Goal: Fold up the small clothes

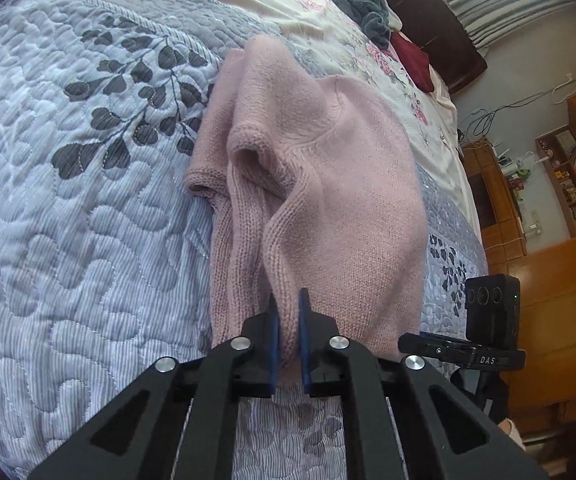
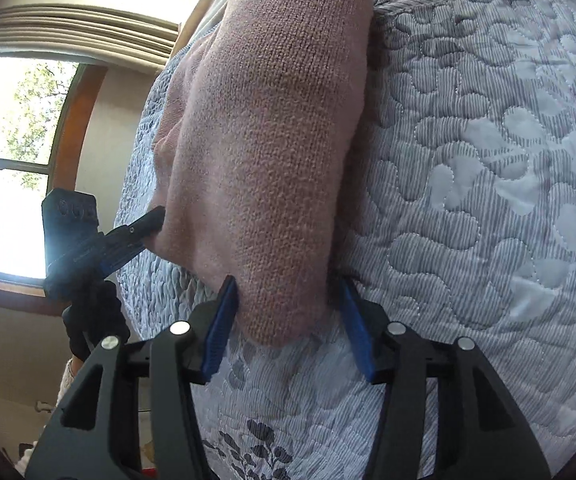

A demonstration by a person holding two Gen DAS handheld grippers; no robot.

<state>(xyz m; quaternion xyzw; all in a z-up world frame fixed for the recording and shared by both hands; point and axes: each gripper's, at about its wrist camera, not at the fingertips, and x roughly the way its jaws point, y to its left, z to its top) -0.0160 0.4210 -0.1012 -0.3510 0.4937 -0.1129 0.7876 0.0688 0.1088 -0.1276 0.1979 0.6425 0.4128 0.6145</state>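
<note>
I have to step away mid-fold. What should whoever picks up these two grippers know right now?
Left gripper: shut on a fold of the pink sweater at its near edge.
Right gripper: fingers apart around another near corner of the sweater, not yet pinching.
The sweater lies bunched on the quilted bedspread; grey and red clothes wait near the headboard.
Done: edge gripped. Left: grip, fold, flatten.

Left gripper (image 1: 288, 320) is pinched nearly closed, blue pads gripping a fold of pink knit. Right gripper (image 2: 288, 312) is spread wide, jaws straddling the knit's end, not clamped.
</note>
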